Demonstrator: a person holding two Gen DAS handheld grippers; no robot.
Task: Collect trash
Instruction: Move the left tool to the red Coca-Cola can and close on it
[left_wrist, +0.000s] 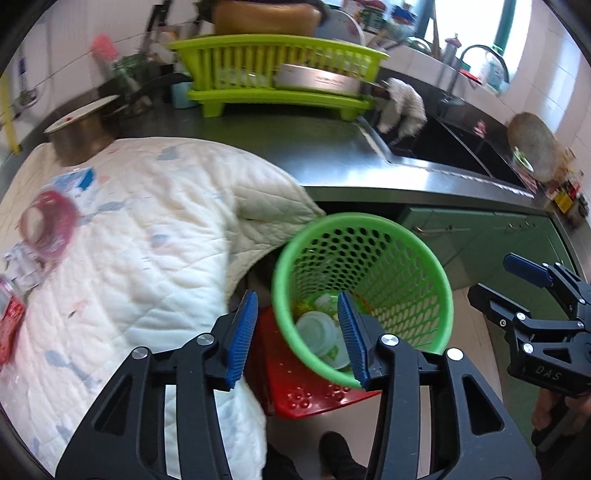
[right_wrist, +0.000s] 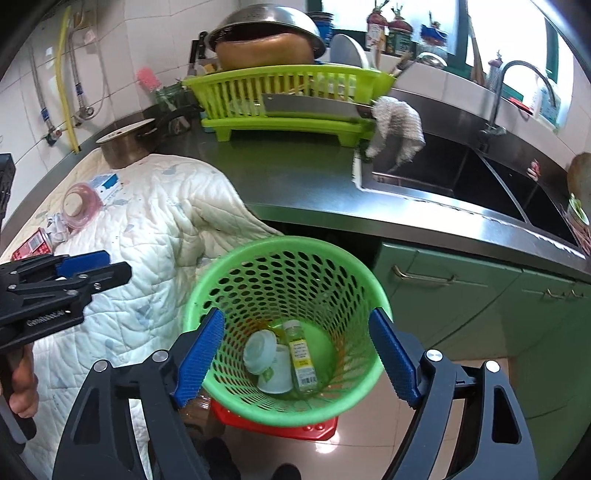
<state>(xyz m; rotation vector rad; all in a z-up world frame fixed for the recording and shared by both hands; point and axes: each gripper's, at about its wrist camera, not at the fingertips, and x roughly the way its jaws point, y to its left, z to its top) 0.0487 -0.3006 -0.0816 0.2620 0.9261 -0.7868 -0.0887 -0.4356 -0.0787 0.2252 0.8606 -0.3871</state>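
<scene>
Left tool (left_wrist: 297, 334): jaws apart, nothing between the pads, held above the near rim of the green perforated plastic basket (left_wrist: 406, 273). Right tool (right_wrist: 297, 356): jaws wide apart, empty, over the same basket. Inside the basket, a white lidded paper cup (right_wrist: 267, 360) and a small clear yellow-labelled bottle (right_wrist: 303, 356) are seen lying at the bottom. The basket is set on a red plastic stool (right_wrist: 295, 424) beside the white quilted cloth (right_wrist: 147, 221) draped over the steel desk (right_wrist: 295, 177).

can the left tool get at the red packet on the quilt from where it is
Probably yes. The left tool is open and empty over the green basket; the red packet lies uncovered on the quilt, nothing between.
</scene>
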